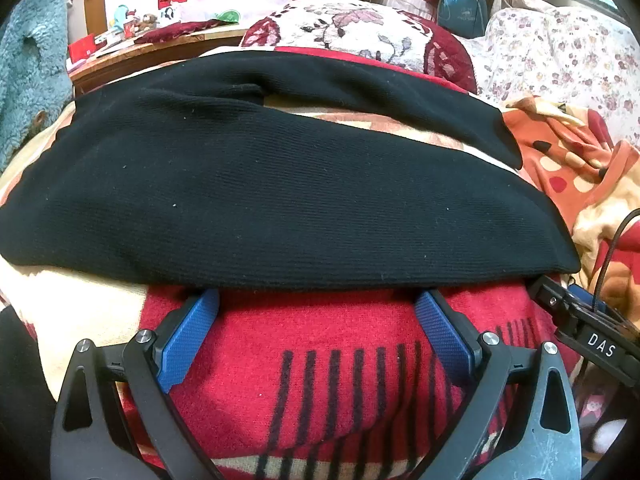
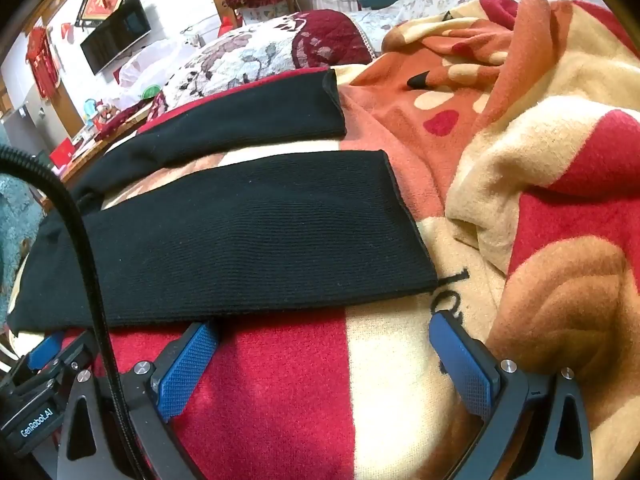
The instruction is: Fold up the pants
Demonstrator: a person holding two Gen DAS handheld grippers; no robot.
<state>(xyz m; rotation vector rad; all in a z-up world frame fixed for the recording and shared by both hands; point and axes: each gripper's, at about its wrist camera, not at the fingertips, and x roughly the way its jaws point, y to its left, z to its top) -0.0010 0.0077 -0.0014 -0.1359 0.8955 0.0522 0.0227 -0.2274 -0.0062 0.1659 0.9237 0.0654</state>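
i see black knit pants (image 1: 248, 184) lying flat across a red, cream and orange patterned blanket (image 1: 320, 344), both legs stretched out side by side with a strip of blanket showing between them. my left gripper (image 1: 316, 304) hangs just at the near edge of the nearer leg, its blue pads spread wide with nothing between them. my right gripper (image 2: 324, 332) sits near that leg's hem end (image 2: 408, 224), also spread wide and holding nothing. a floral pillow (image 1: 360, 28) lies beyond the pants.
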